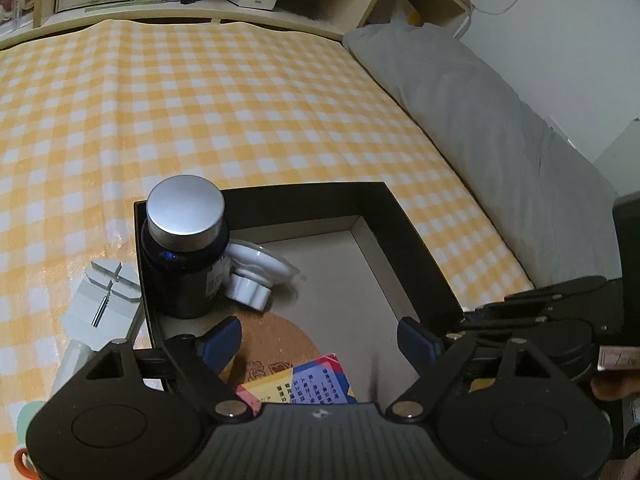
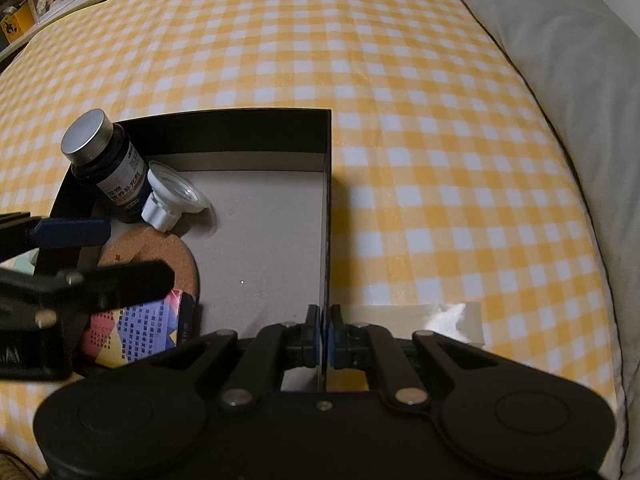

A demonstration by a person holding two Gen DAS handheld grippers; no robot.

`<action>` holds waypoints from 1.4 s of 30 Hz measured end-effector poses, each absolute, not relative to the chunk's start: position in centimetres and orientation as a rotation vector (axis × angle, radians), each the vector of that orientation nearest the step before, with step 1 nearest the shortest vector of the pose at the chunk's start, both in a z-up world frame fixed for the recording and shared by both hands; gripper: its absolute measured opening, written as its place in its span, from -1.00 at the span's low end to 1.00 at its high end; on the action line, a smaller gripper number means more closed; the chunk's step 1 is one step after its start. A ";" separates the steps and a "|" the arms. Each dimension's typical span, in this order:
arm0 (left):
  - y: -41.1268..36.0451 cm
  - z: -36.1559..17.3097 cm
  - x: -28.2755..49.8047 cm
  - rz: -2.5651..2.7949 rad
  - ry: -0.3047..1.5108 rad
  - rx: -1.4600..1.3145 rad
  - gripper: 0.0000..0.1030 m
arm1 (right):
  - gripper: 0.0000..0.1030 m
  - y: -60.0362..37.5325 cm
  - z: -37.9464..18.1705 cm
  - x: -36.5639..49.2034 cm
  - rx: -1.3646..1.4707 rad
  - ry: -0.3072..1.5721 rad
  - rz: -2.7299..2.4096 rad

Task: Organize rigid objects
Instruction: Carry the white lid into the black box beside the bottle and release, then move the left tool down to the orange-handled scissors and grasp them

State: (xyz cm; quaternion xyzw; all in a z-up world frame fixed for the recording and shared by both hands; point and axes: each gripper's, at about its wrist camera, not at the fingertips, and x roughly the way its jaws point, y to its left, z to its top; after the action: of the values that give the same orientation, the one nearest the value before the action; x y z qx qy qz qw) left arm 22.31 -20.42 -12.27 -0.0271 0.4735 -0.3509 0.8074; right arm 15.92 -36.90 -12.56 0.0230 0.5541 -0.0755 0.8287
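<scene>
— Progress looks fair: the box on the checked cloth already holds a bottle upright in its far left corner, a white cap-like piece tipped against it, a cork coaster and a colourful card pack lying partly on the coaster.

— And the claws?

— The left gripper hangs released above the pack, nothing between its pads (so the pack seems just set down). The right gripper is clenched on the box's right wall, near the front corner, steadying it.

— What is left?

— Outside the box's left wall lies a grey tool, and something orange-rimmed shows at the near edge; both probably go in next. The box's right half is free floor. The bottle stands tall beside the tool, so a reach over that wall could knock it.
</scene>
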 end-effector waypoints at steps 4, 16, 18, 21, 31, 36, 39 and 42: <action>-20.4 -12.0 22.1 -0.746 1.012 -0.038 0.86 | -0.92 -36.9 -12.7 15.9 0.055 1.176 -0.161; -18.7 -8.6 21.2 -0.728 0.972 0.012 0.99 | -0.90 -37.1 -12.8 15.8 0.053 1.180 -0.167; -18.4 -7.8 20.9 -0.731 0.961 0.028 0.99 | -0.89 -37.1 -12.7 15.9 0.051 1.180 -0.168; -17.9 -6.8 20.4 -0.731 0.946 0.054 1.00 | -0.90 -37.0 -12.4 15.8 0.043 1.175 -0.170; -14.5 -5.0 19.0 -0.716 0.857 0.150 1.00 | -0.90 -36.7 -12.1 15.6 0.037 1.167 -0.165; -11.3 -5.3 19.2 -0.690 0.819 0.166 1.00 | -0.89 -36.7 -12.1 15.6 0.035 1.168 -0.167; -9.1 -5.8 19.9 -0.678 0.828 0.144 1.00 | -0.88 -36.7 -12.1 15.6 0.035 1.167 -0.165; -7.2 -6.6 20.8 -0.634 0.827 0.117 1.00 | -0.85 -36.6 -12.0 15.6 0.030 1.168 -0.162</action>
State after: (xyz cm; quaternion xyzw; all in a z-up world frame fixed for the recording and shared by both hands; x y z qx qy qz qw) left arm 20.81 -7.22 -6.60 0.0559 0.3947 -0.3028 0.8657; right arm 15.62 -36.60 -12.01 0.0140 0.5508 -0.0765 0.8310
